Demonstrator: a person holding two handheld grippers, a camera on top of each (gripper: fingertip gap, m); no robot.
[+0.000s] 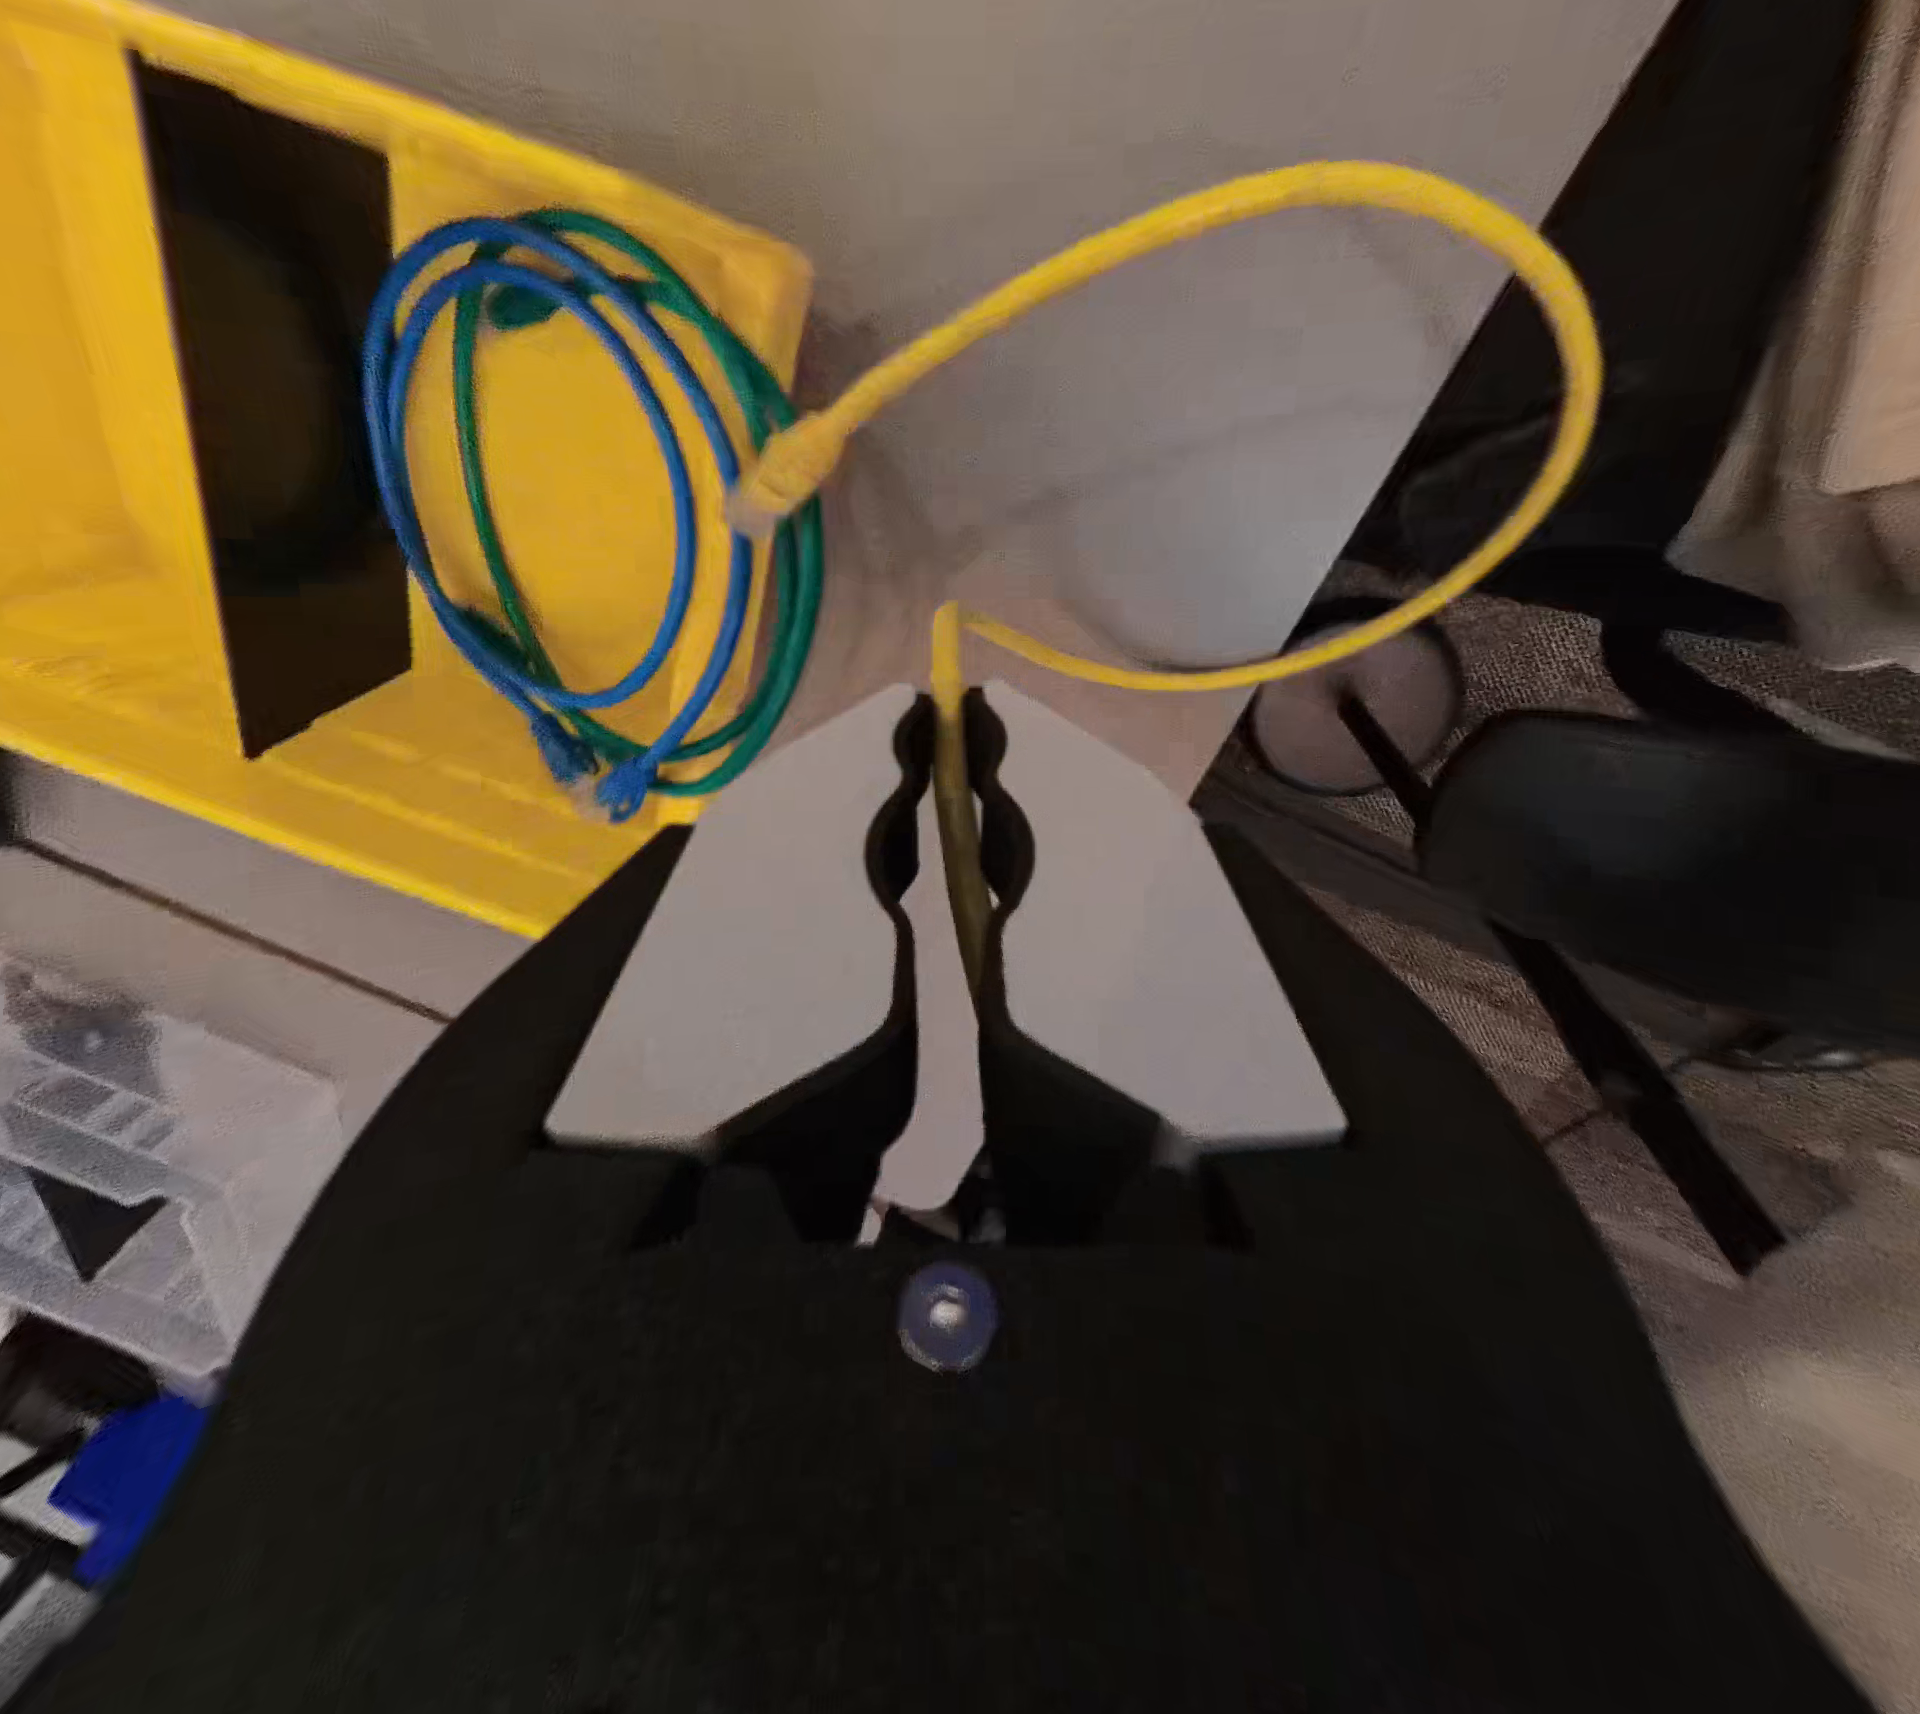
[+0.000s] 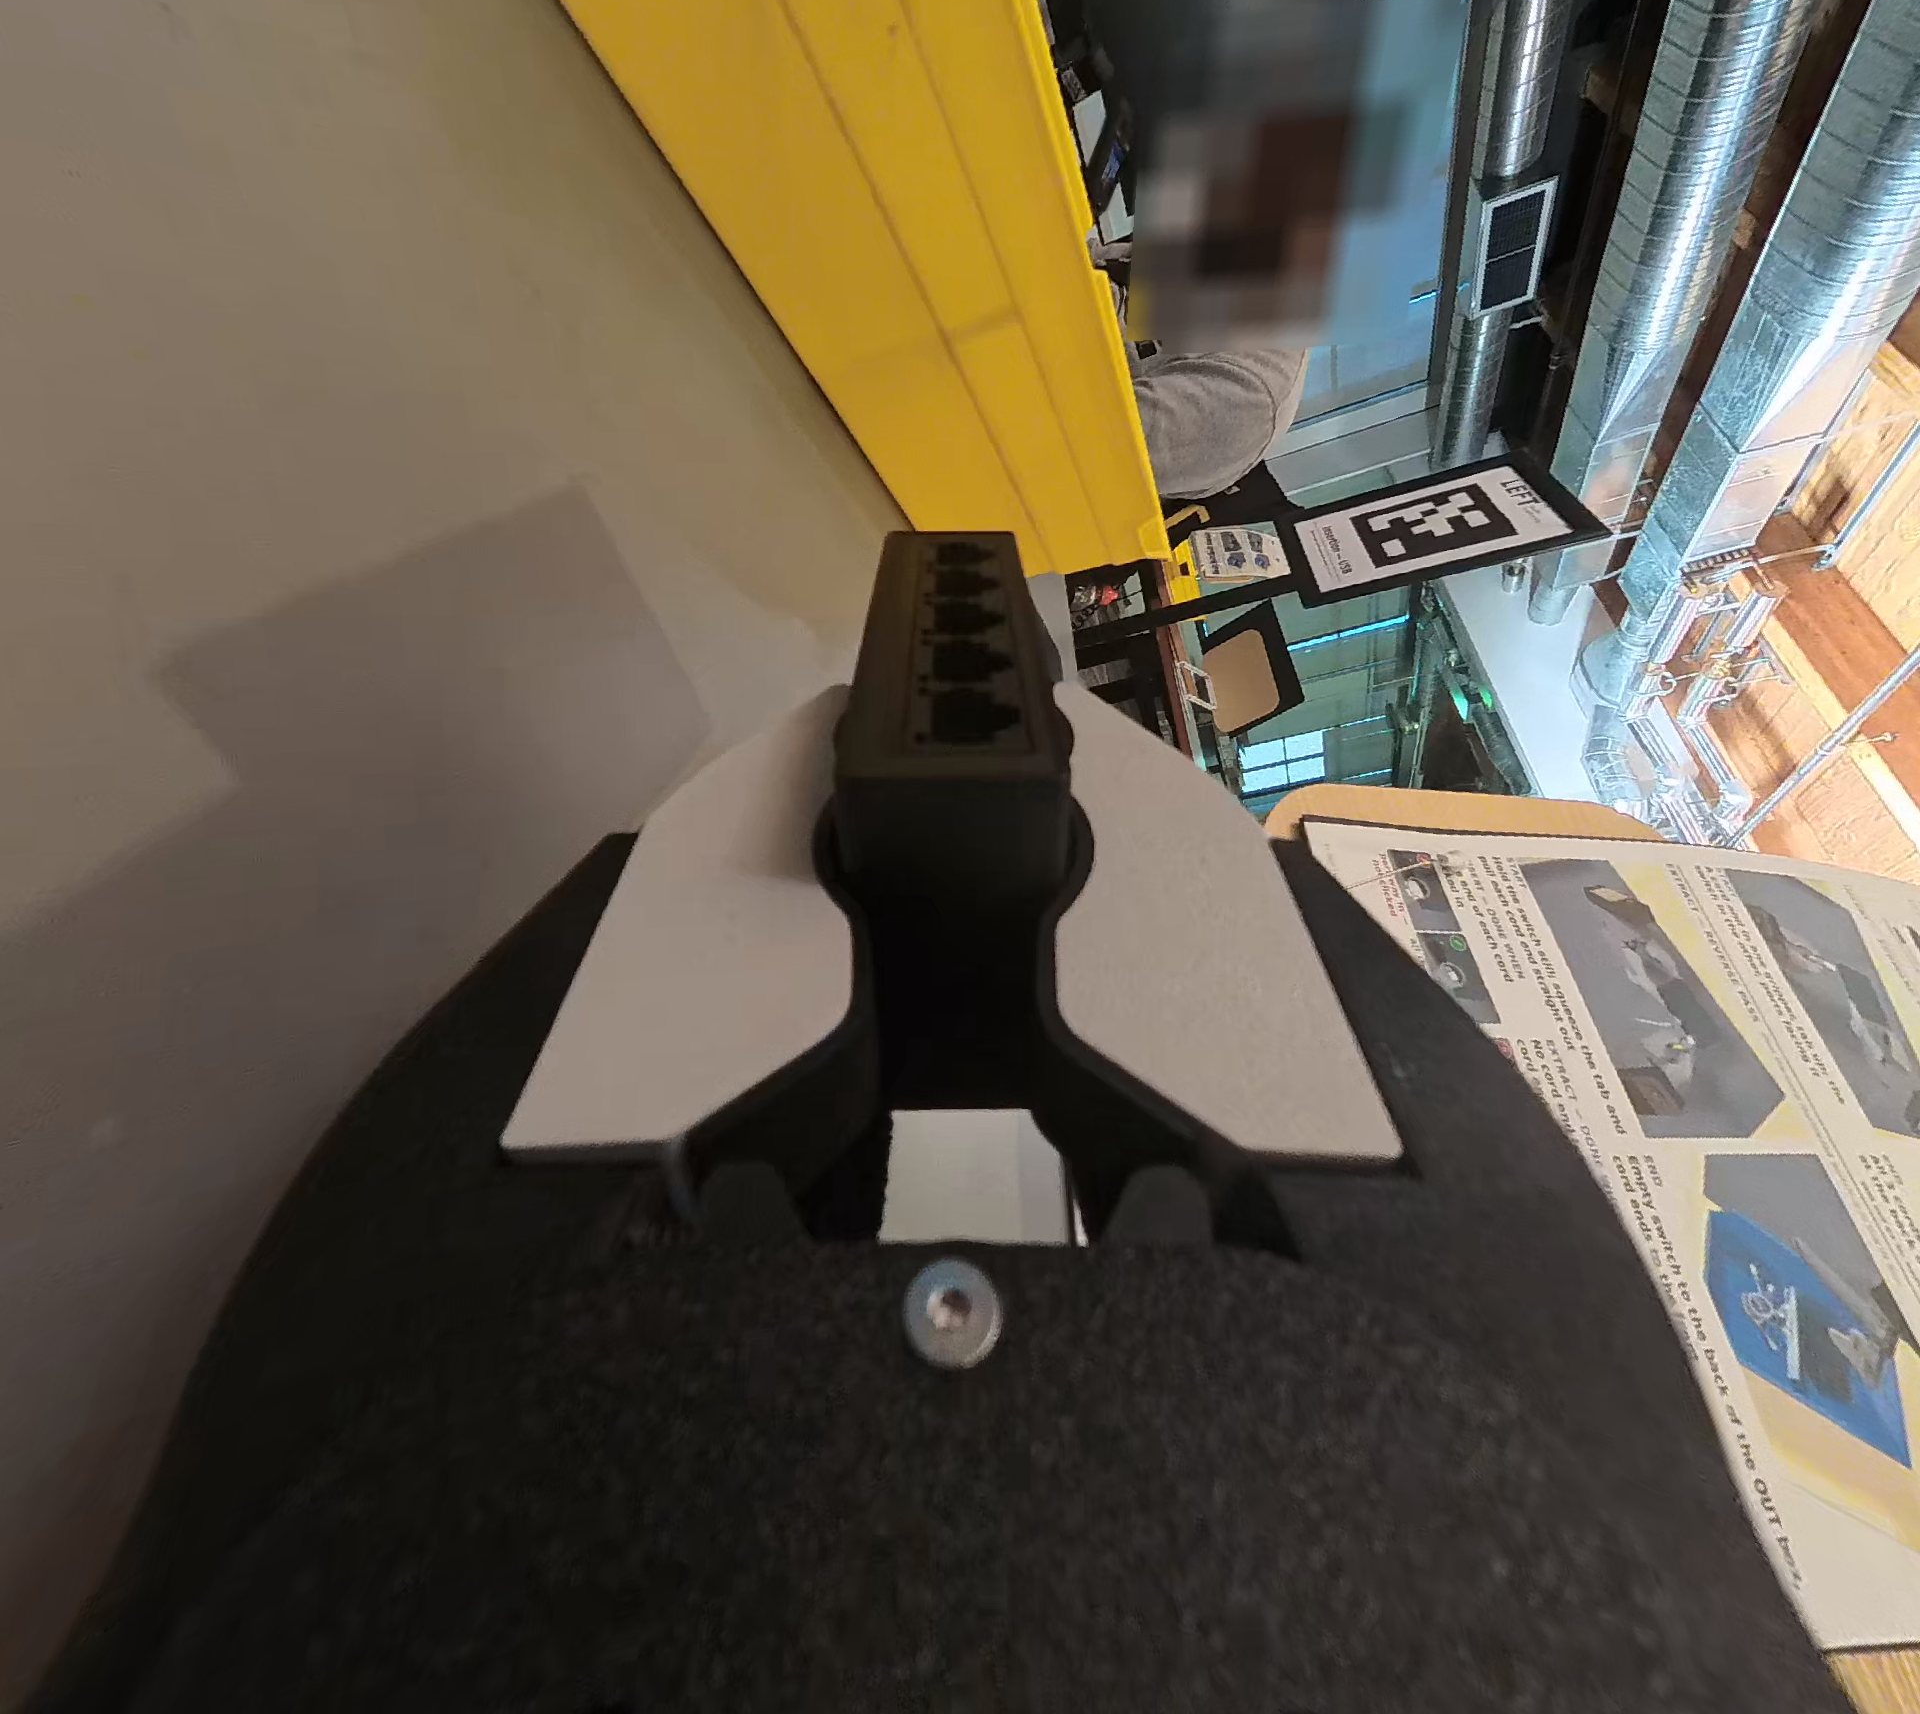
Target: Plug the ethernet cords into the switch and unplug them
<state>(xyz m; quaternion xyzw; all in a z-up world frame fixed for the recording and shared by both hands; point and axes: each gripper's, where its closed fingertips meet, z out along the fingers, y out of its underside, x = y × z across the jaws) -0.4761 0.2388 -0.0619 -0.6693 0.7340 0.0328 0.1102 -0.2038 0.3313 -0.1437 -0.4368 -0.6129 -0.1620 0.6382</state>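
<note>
On the left, inside the yellow bin (image 1: 582, 469), we see coiled blue cord (image 1: 416, 459) and green cord (image 1: 795, 625); our left gripper (image 1: 948, 708) pinches the looping yellow cord (image 1: 1299, 189), while our right gripper (image 2: 951, 771) clamps the black switch (image 2: 951, 656), ports facing away.

Yellow cord (image 1: 1226, 210), blue cord (image 1: 665, 459), green cord (image 1: 795, 625), black switch (image 2: 951, 677), yellow bin (image 2: 831, 137)
</note>
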